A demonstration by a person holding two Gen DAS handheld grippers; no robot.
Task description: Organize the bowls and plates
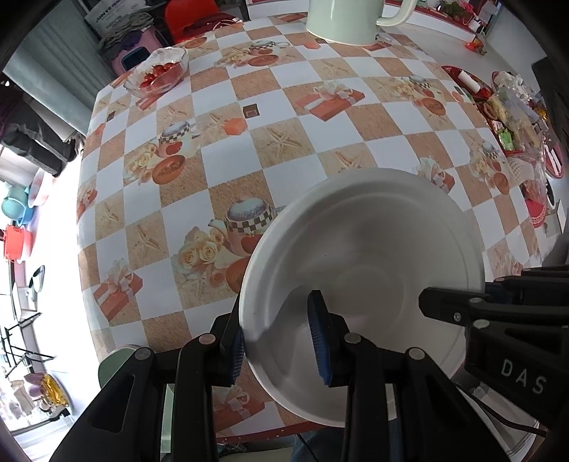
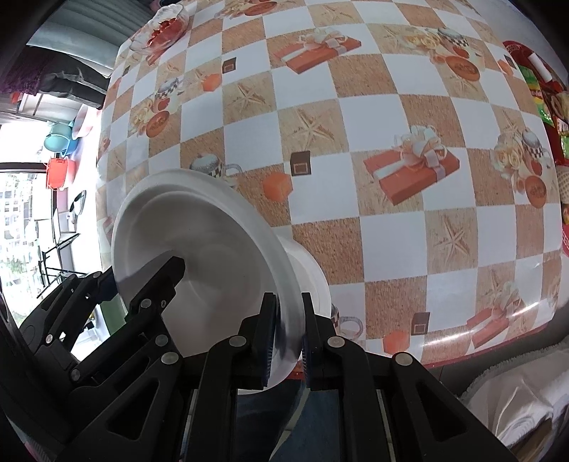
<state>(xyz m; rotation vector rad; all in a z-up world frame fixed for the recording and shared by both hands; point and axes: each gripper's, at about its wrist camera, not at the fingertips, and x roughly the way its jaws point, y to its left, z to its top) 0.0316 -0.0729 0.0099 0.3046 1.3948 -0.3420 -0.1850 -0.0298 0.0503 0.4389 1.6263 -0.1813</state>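
Left wrist view: a white plate [image 1: 362,270] is seen held above the near edge of a table [image 1: 270,106] covered in a checked cloth printed with teapots and gift boxes. The left gripper [image 1: 281,341] is closed on the plate's near-left rim, one blue-padded finger under the rim and the other inside the plate. The right gripper [image 1: 448,312] is seen at the plate's right edge, its black fingertip lying over the rim. Farther back on the table a glass dish [image 1: 158,71] of small red fruit, possibly cherry tomatoes, is set near the far-left corner, and a pale jug [image 1: 343,19] stands at the far edge. A red tray [image 1: 498,106] of wrapped snacks is placed at the right side.

Right wrist view: the plate [image 2: 199,248] is shown nearly edge-on, and the right gripper [image 2: 288,330] is closed on its rim, the rim pinched between both pads. A second white dish [image 2: 313,273] appears directly behind the plate; whether the two touch cannot be told. The left gripper [image 2: 142,280] is seen at the plate's far side, one finger resting inside it.
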